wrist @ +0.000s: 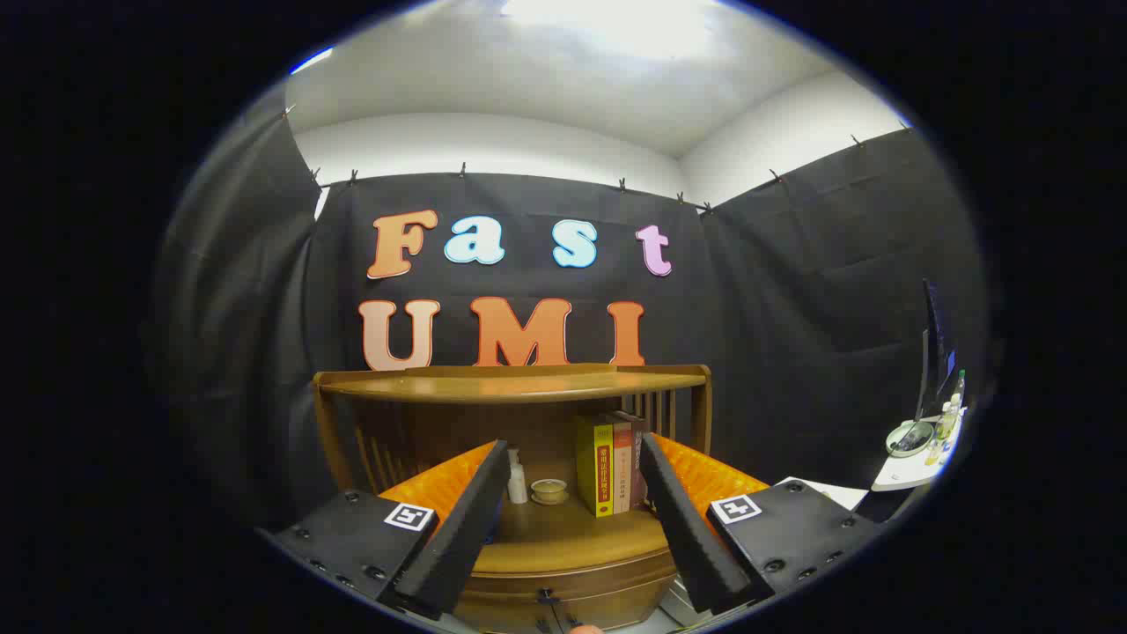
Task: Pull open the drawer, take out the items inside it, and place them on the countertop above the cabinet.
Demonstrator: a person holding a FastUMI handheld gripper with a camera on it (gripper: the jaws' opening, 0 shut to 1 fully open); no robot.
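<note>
A wooden cabinet [519, 563] stands against the booth wall, just ahead of my fingers. Its drawer front [607, 592] sits low between them with a small dark handle [547, 596]; the drawer looks shut and its inside is hidden. Above it lies the countertop [563, 533]. My gripper [574, 451] is open, fingers spread wide with nothing between them, and hovers in front of the countertop, touching nothing.
On the countertop stand a small white bottle [517, 480], a little cup on a saucer [548, 490] and a few upright books [609, 465]. A railed upper shelf [511, 385] spans above. At the far right, a white table [907, 475] carries bottles, a bowl and a monitor.
</note>
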